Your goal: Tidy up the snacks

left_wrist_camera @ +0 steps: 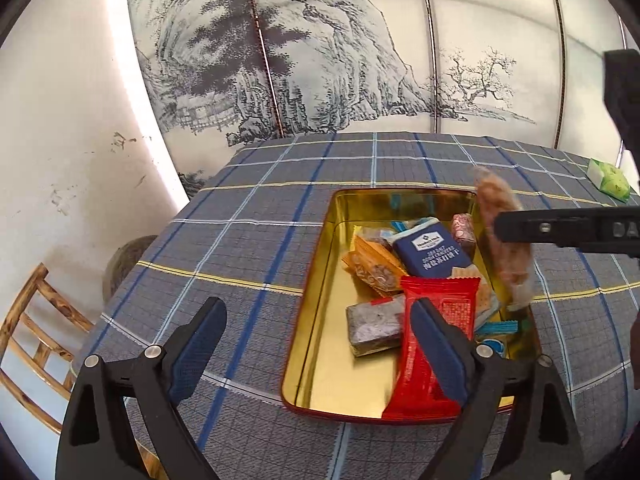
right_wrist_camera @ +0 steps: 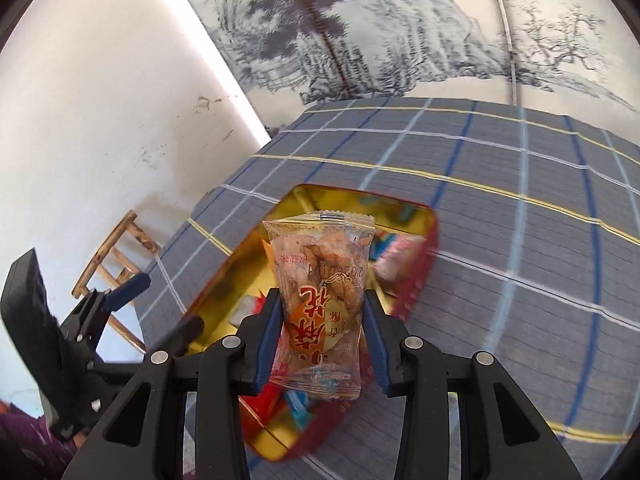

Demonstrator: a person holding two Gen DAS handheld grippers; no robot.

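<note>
A gold-lined tin tray [left_wrist_camera: 320,320] with a red rim sits on the plaid tablecloth and holds several snacks: a red packet [left_wrist_camera: 436,332], a navy cracker pack [left_wrist_camera: 430,250], an orange pack [left_wrist_camera: 374,268] and a dark bar [left_wrist_camera: 374,330]. My left gripper [left_wrist_camera: 320,344] is open and empty, just above the tray's near left part. My right gripper [right_wrist_camera: 323,316] is shut on a clear packet of fried twists [right_wrist_camera: 322,284] and holds it over the tray [right_wrist_camera: 224,276]. The packet shows blurred in the left wrist view [left_wrist_camera: 506,240] at the tray's right edge.
A green packet [left_wrist_camera: 608,180] lies on the cloth at the far right. A wooden chair [left_wrist_camera: 36,340] stands left of the table. A white wall and an ink-painted screen [left_wrist_camera: 320,60] close the back. The left gripper shows in the right wrist view [right_wrist_camera: 120,296].
</note>
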